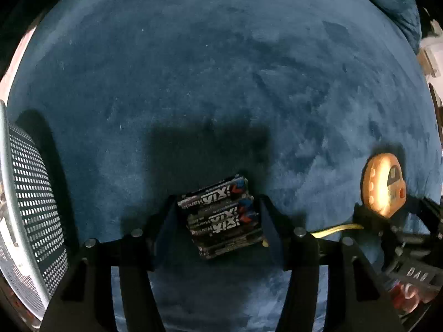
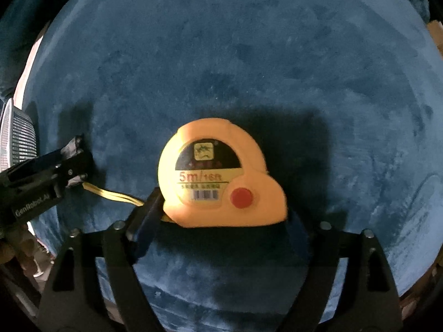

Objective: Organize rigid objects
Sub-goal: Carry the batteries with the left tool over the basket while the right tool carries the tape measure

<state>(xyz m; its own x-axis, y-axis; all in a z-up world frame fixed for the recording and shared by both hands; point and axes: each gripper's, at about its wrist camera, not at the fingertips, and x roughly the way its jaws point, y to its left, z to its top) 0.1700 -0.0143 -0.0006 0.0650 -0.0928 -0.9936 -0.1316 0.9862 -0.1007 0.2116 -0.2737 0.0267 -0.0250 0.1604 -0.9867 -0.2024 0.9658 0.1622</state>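
Left wrist view
Surface: a blue plush cloth fills the frame.
Battery pack: a shrink-wrapped pack of batteries lies on the cloth between the fingers of the left claw.
Left claw state: the fingers stand close on both sides of the pack, and the right one looks to be touching its end. I cannot tell whether the left one presses it.
Pack axis: each battery runs roughly across, finger to finger, tilted a little up toward the right. The pack as a whole stretches away from the camera.
Basket: a white mesh basket stands at the left edge, well apart from the pack.

Right wrist view
Tape measure: an orange tape measure lies flat on the cloth, label up, between the fingers of the right claw.
Right claw state: wide apart. The left finger sits just beside the case where the yellow strap leaves it, and the right one is partly hidden behind the case. No firm grip shows.
Tape measure axis: the long side runs left to right, red button toward the right, strap trailing left toward the other claw.

Step in hand: both claws look set for a pick.
Next move: probably close squarely on each item, then lift straight up. The basket seems the likely goal.
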